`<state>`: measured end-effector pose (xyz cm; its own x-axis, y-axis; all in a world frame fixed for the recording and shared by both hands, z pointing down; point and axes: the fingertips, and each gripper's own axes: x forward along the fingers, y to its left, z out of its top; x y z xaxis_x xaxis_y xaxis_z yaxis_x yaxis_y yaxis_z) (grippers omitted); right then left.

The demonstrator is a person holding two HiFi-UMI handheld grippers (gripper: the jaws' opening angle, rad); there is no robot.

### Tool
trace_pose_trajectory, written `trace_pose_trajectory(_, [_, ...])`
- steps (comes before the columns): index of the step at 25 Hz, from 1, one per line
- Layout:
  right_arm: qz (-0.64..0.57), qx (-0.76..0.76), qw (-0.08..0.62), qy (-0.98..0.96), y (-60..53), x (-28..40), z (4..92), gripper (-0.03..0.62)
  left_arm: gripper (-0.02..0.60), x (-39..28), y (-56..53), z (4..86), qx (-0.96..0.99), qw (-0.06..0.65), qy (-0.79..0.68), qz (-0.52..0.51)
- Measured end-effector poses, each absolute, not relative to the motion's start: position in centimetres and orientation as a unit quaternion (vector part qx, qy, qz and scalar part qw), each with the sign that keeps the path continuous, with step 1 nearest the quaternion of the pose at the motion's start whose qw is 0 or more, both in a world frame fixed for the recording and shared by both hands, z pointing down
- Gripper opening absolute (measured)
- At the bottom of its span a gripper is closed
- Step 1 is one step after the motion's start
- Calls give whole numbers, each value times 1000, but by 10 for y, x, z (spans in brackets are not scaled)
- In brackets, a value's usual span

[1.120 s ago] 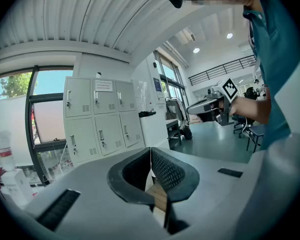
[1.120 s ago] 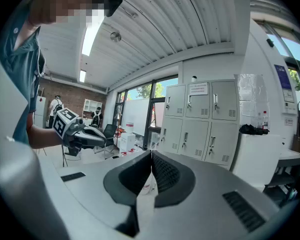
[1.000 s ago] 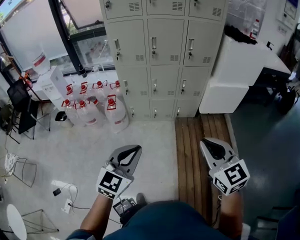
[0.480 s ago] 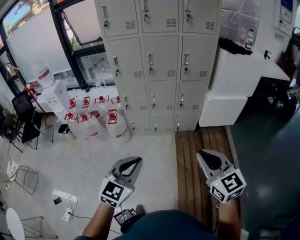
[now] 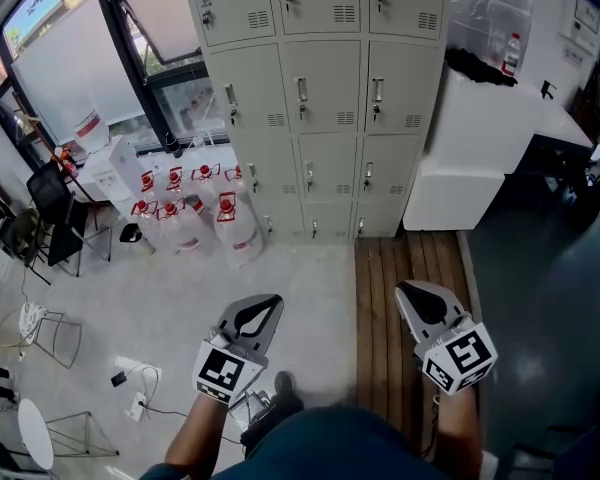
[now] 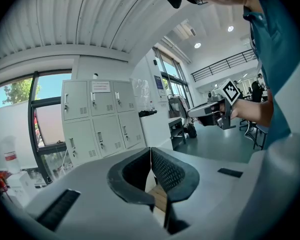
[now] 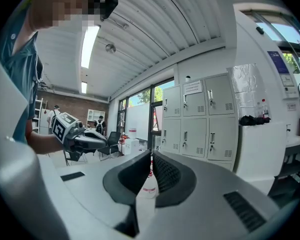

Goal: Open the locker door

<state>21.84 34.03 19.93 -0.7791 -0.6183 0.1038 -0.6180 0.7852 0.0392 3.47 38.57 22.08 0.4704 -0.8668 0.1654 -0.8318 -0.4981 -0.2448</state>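
A bank of grey lockers (image 5: 315, 98) stands ahead against the wall, all doors closed, each with a small handle and vent. My left gripper (image 5: 266, 302) and right gripper (image 5: 408, 290) are held side by side above the floor, well short of the lockers, both pointing at them. In the left gripper view the pads of the left gripper (image 6: 150, 154) meet with nothing between them, and the lockers (image 6: 97, 119) are far off. In the right gripper view the right gripper (image 7: 151, 160) is likewise shut and empty, with the lockers (image 7: 197, 121) beyond.
Several big water bottles with red caps (image 5: 195, 213) crowd the floor left of the lockers. A white counter (image 5: 480, 138) adjoins them on the right. A wooden floor strip (image 5: 405, 268) runs toward the lockers. Chairs (image 5: 40, 218) and a cable (image 5: 135, 388) lie at the left.
Both grippers have drifted a little forward with the person, toward the lockers. The head view has shifted slightly. The jaws stay shut.
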Motion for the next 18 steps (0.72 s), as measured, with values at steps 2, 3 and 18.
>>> trace_pose_trajectory(2, [-1,327,57,-943,334,216,203,38,18,30,378,225,-854,62,499,-135])
trace_pose_trajectory(3, [0,327,59,-943,329,215,204,38,18,27,373,227,-854,60,499,-136])
trace_pose_trajectory(18, [8,397,73,-915,253,179,206,38,17,-4,258,223,-892,65,434,-113])
